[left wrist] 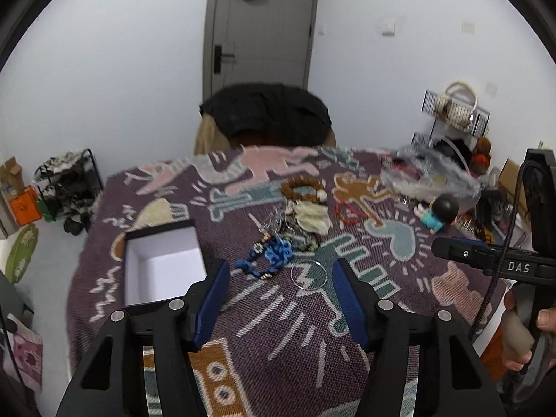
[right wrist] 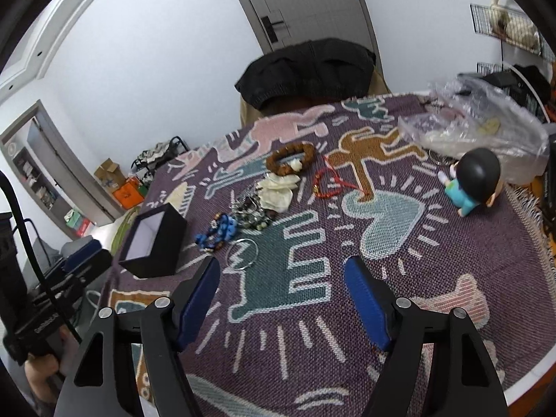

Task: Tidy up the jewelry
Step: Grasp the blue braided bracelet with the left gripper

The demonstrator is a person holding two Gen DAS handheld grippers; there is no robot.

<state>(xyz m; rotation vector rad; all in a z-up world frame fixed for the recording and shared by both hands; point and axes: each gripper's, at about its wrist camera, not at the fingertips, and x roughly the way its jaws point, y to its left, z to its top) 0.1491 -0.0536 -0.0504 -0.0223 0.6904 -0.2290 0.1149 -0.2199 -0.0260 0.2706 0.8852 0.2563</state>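
An open black box (left wrist: pixel 161 266) with a white inside sits on the patterned tablecloth (left wrist: pixel 278 330), left of a jewelry pile. The pile holds a blue bead bracelet (left wrist: pixel 269 259), a thin silver bangle (left wrist: pixel 309 274), a brown bead bracelet (left wrist: pixel 300 189), a red cord bracelet (left wrist: pixel 347 213), cream shell pieces (left wrist: pixel 312 217) and dark mixed beads. My left gripper (left wrist: pixel 279 272) is open and empty, hovering just short of the blue bracelet and bangle. My right gripper (right wrist: pixel 281 271) is open and empty above the cloth, near the bangle (right wrist: pixel 242 254). The box (right wrist: pixel 153 243) shows at its left.
A small figurine (right wrist: pixel 474 180) with a black head stands at the right. A clear plastic bag (right wrist: pixel 486 121) lies at the back right. A chair with a black jacket (left wrist: pixel 266 111) stands behind the table. A shoe rack (left wrist: pixel 67 191) is at the left wall.
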